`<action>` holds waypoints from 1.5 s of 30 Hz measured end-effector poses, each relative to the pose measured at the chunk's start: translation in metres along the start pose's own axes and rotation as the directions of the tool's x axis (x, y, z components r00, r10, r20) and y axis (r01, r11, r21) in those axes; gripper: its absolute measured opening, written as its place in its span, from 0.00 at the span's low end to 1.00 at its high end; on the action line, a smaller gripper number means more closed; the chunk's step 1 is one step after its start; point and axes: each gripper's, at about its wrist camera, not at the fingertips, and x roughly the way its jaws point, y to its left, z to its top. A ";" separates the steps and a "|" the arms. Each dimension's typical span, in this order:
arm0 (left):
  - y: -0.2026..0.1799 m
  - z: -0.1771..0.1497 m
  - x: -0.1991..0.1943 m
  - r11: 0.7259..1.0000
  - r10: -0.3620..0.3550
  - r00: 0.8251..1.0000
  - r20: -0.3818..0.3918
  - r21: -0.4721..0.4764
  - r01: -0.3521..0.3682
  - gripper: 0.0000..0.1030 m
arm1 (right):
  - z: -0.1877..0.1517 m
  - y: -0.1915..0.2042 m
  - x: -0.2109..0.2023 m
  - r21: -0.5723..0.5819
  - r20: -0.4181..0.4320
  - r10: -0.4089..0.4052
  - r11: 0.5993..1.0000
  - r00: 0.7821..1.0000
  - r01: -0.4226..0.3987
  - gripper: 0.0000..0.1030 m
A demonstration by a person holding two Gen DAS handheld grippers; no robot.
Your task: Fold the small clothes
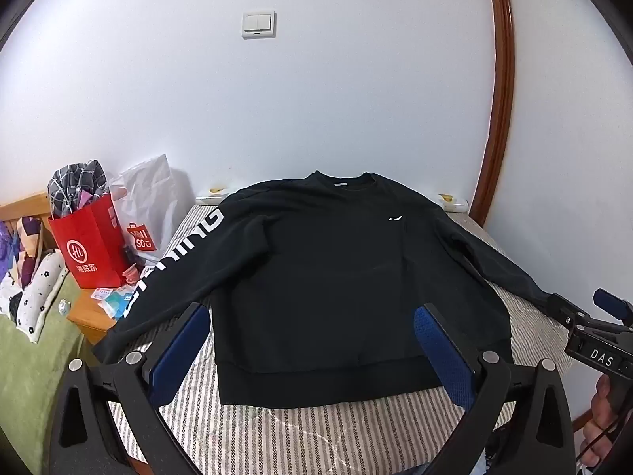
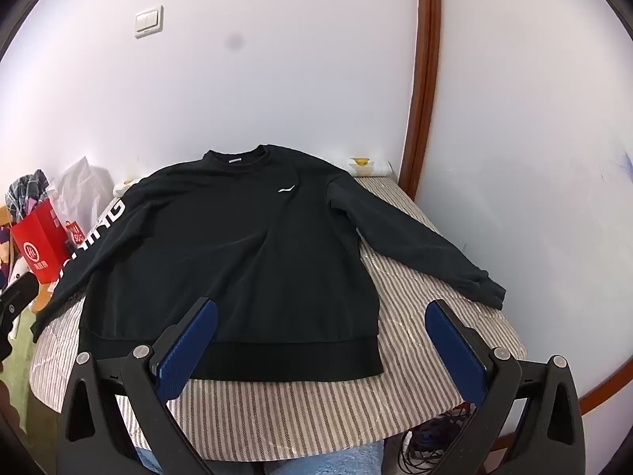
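Your left gripper (image 1: 312,328) and right gripper (image 2: 320,324) both hover with blue pads spread wide, pinching nothing — just beyond them a black sweatshirt (image 2: 221,245) lies flat, front up, sleeves out, on the striped table cover (image 2: 277,407), a red bag (image 1: 93,245) off to its left.

left wrist: looks forward and down between own fingers, near hem of sweatshirt (image 1: 316,277) | right wrist: same, set further right | shared: sweatshirt (image 2: 221,249), striped cover (image 2: 415,289), wall
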 end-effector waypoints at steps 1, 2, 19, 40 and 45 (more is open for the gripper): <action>0.000 0.000 -0.001 1.000 0.001 1.000 0.003 -0.002 -0.001 1.00 | 0.000 0.000 0.000 0.005 -0.005 0.005 1.000 1.000 -0.005 1.00; 0.000 0.000 -0.001 1.000 0.001 1.000 0.006 -0.002 -0.001 1.00 | 0.000 0.000 0.000 0.003 -0.004 0.004 1.000 1.000 -0.004 1.00; -0.002 -0.001 -0.001 1.000 -0.008 1.000 -0.005 0.003 0.008 1.00 | 0.002 -0.007 -0.003 0.018 -0.009 -0.005 1.000 1.000 0.005 1.00; -0.005 -0.002 0.000 1.000 -0.010 1.000 -0.007 0.007 0.010 1.00 | -0.004 -0.004 -0.006 0.012 -0.005 -0.007 1.000 1.000 0.007 1.00; -0.006 -0.003 -0.001 1.000 -0.012 1.000 -0.007 0.008 0.012 1.00 | -0.003 -0.004 -0.007 0.010 -0.005 -0.006 1.000 1.000 0.006 1.00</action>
